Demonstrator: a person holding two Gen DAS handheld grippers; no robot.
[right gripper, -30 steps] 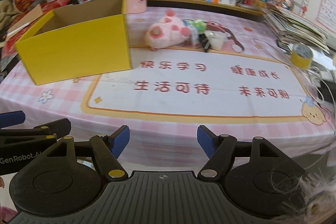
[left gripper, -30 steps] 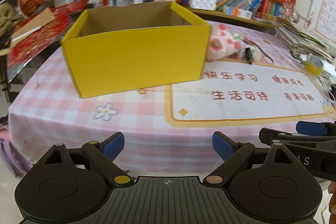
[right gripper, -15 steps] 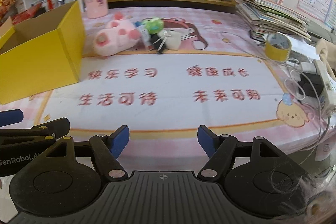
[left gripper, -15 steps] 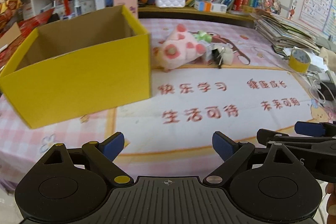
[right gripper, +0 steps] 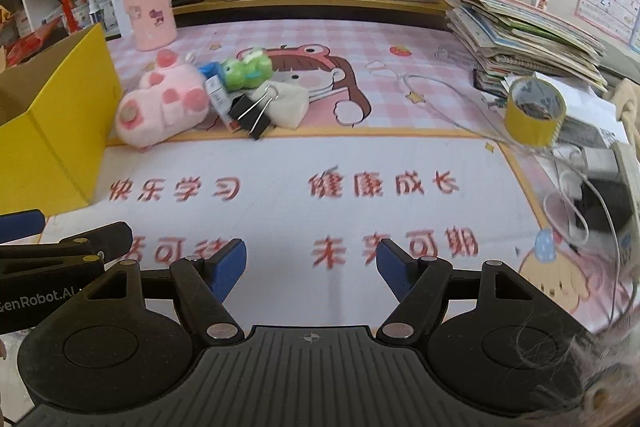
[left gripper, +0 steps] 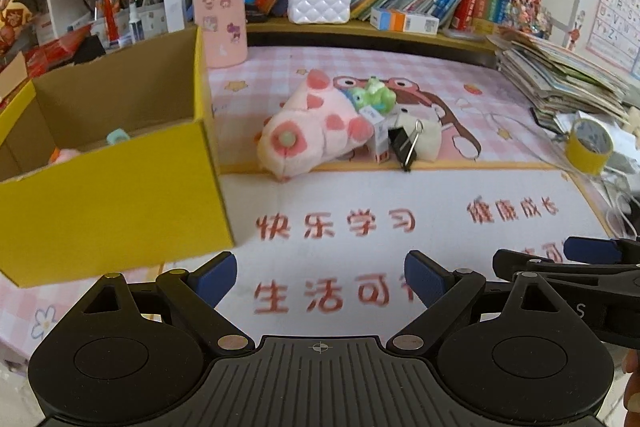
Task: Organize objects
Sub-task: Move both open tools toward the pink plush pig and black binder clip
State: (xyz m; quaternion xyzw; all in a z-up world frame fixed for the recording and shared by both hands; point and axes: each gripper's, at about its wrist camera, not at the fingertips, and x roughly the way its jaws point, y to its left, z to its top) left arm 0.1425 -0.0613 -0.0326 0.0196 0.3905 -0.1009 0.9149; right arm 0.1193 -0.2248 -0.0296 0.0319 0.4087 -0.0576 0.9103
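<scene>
We hold both tools over the near edge of the table, side by side. The left tool stands wide with nothing between its blue pads; the right tool is parted somewhat less, also empty. Ahead of the left tool and to its left sits the open yellow cardboard box, brown inside, with small pastel items on its floor. Well ahead of both tools, just beside the box, lies a cluster: a soft pink plush pig with darker pink spots, a green frog toy, a small white carton, a black binder clip and a cream pouch, all touching.
</scene>
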